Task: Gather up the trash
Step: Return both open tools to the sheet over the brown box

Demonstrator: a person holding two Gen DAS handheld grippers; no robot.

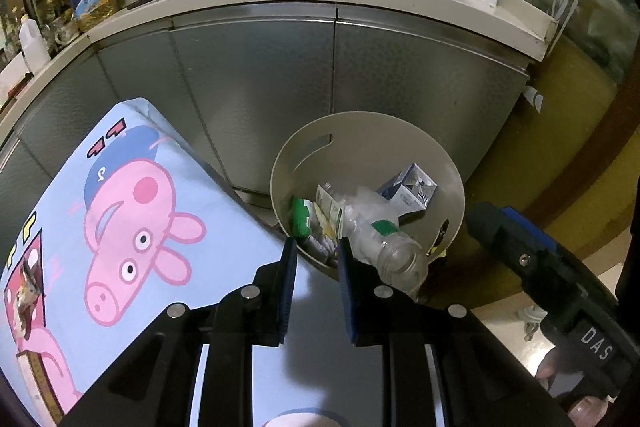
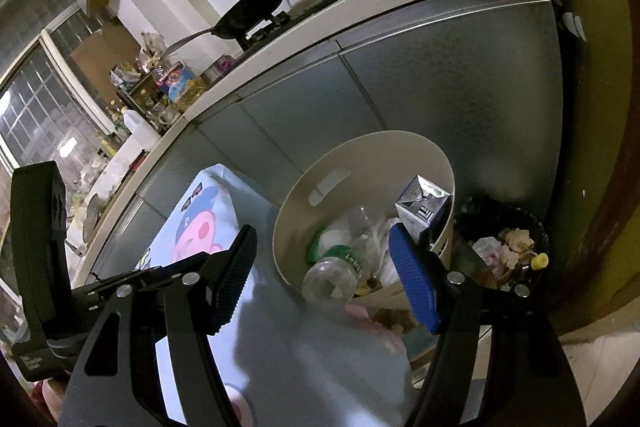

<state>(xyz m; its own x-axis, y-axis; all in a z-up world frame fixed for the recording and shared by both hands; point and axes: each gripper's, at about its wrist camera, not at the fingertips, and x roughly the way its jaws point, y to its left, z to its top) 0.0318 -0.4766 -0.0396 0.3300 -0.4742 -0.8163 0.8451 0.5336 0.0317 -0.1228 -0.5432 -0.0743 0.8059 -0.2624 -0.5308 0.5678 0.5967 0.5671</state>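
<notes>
Steel cabinet doors [image 1: 256, 99] behind. Blue pig-print table [image 1: 132, 227] holds cream bin [image 1: 372, 135] at far right corner. Clear plastic bottle [image 1: 394, 251] lies in bin, mouth toward us; looks light, crushable, slippery; grab round middle. Left gripper [image 1: 318, 247] tips down near bin rim, jaws narrow, nothing inside. Right gripper [image 2: 324, 259] jaws wide, nothing inside.

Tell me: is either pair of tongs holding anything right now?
Nothing. The left tongs stand narrowly apart and empty; the right tongs are wide open above the bin.
</notes>
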